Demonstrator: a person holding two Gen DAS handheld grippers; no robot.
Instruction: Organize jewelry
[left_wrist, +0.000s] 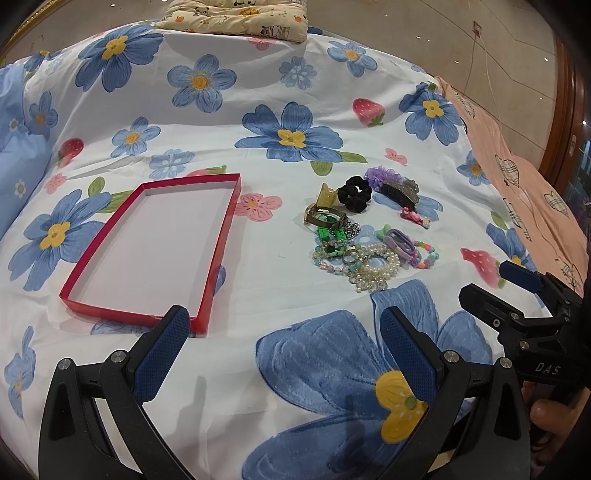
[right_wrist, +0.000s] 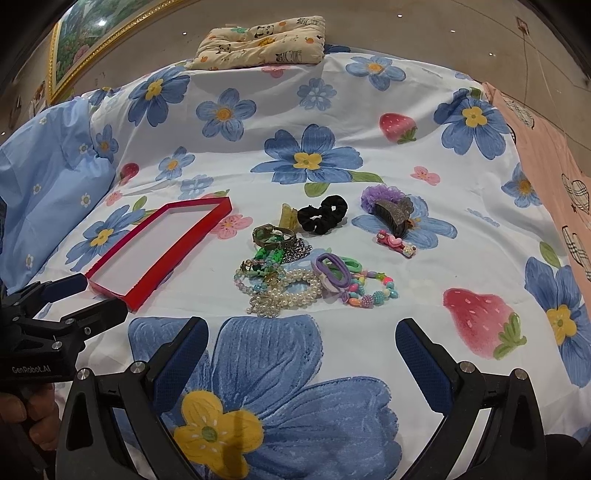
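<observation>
White bedsheet with blue flower print (right_wrist: 332, 110) carries everything. Shallow red rectangular cardboard tray (left_wrist: 221, 236), nothing in it, sits just ahead of the left gripper (left_wrist: 284, 354), long axis running away from it. Tangled pile of bead and pearl bracelets (right_wrist: 295, 288) lies straight ahead of the right gripper (right_wrist: 303, 354), nearer that one; black fabric scrunchie (right_wrist: 325, 214) beyond. Both grippers hover low, jaws spread wide, holding nothing. Right likely picks first.
</observation>
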